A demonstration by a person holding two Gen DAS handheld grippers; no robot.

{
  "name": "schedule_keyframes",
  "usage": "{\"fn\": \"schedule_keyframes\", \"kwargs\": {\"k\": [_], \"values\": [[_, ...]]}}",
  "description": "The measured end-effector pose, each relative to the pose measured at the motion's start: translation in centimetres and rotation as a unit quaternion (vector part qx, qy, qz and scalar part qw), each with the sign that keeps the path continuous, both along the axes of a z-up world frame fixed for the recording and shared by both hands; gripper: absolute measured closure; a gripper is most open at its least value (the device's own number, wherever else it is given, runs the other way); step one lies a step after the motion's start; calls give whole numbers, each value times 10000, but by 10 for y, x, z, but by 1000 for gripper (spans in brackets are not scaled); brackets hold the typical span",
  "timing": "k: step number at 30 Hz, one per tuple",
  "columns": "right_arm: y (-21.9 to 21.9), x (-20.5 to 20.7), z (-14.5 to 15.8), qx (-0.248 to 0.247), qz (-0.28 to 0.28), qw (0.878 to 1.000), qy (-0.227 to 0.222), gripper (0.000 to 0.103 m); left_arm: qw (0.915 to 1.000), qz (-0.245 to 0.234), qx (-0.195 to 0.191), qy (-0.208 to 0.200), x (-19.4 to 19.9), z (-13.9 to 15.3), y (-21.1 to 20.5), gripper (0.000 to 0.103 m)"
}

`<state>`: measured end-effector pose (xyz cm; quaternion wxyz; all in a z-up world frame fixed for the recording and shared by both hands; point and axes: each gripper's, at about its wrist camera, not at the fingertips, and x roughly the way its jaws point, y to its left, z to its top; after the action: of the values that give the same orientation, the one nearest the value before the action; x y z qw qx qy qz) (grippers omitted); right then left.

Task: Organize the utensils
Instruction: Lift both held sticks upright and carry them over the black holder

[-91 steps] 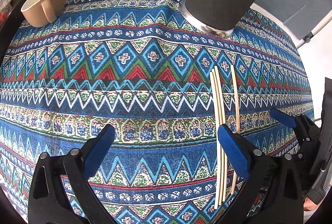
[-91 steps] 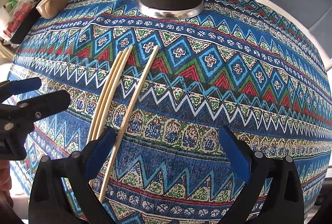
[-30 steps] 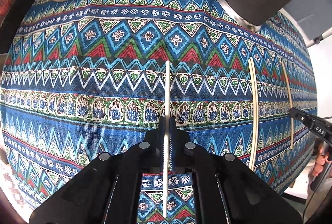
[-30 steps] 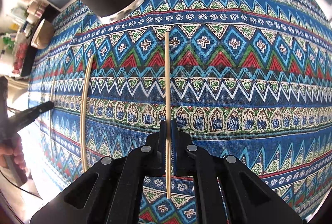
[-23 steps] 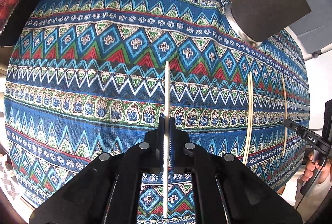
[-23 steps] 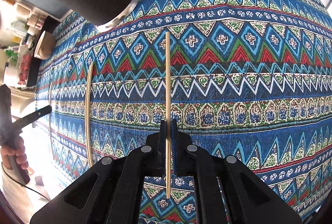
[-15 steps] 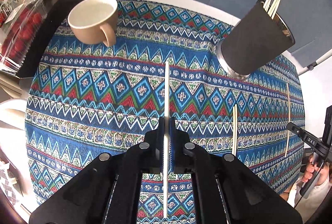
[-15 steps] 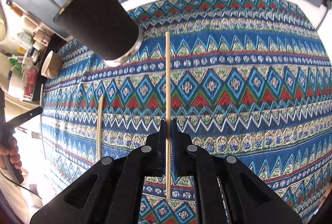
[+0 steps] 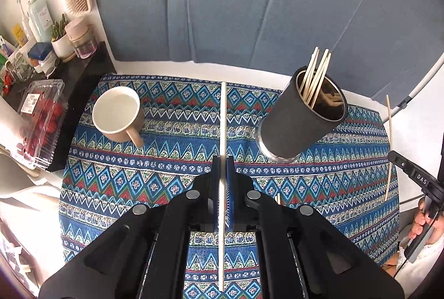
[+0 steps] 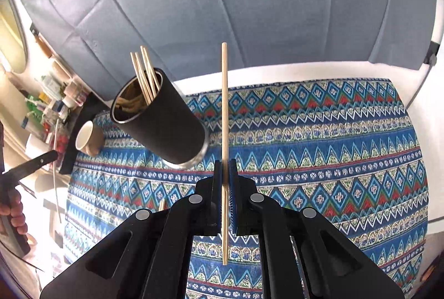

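Observation:
My left gripper (image 9: 222, 160) is shut on a pale chopstick (image 9: 222, 118), held high above the patterned cloth. My right gripper (image 10: 225, 163) is shut on another chopstick (image 10: 224, 93), also lifted. The black cylindrical holder (image 9: 299, 121) stands on the cloth, ahead right of the left gripper and ahead left of the right gripper (image 10: 163, 121), with several chopsticks standing in it (image 9: 315, 74). The tip of one more chopstick (image 9: 278, 198) shows on the cloth beside the left jaws. The right gripper's chopstick also shows at the right edge of the left wrist view (image 9: 390, 143).
A beige mug (image 9: 118, 113) stands at the cloth's back left. A black shelf (image 9: 83, 93) with jars, a plant and a berry box (image 9: 41, 116) borders the left side. Blue backdrop panels (image 9: 249, 2) rise behind the table. The cloth (image 10: 333, 138) covers the round table.
Both grippers closed on a chopstick each and rose well above the table, tilting up so that the holder's open top and the backdrop came into view.

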<state>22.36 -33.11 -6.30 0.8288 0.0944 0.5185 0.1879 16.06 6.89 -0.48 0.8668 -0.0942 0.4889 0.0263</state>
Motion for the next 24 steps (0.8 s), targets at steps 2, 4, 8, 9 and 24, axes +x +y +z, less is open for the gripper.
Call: {"fn": "schedule_keyframes", "kwargs": {"k": [2, 4, 8, 9, 24], "values": [[2, 4, 10, 71, 11, 9999, -100, 99, 9999, -63, 83, -99, 5, 11, -6, 99], [6, 6, 19, 82, 23, 9997, -223, 99, 9997, -122, 104, -191, 9, 22, -11, 99], [15, 14, 37, 81, 114, 9988, -464, 99, 9991, -144, 124, -386, 18, 40, -15, 99], [17, 16, 41, 106, 128, 9985, -512, 99, 9989, -147, 138, -424, 20, 44, -17, 99], [61, 35, 86, 797, 485, 9857, -1405, 98, 9940, -438, -1, -998, 55, 77, -55, 98]]}}
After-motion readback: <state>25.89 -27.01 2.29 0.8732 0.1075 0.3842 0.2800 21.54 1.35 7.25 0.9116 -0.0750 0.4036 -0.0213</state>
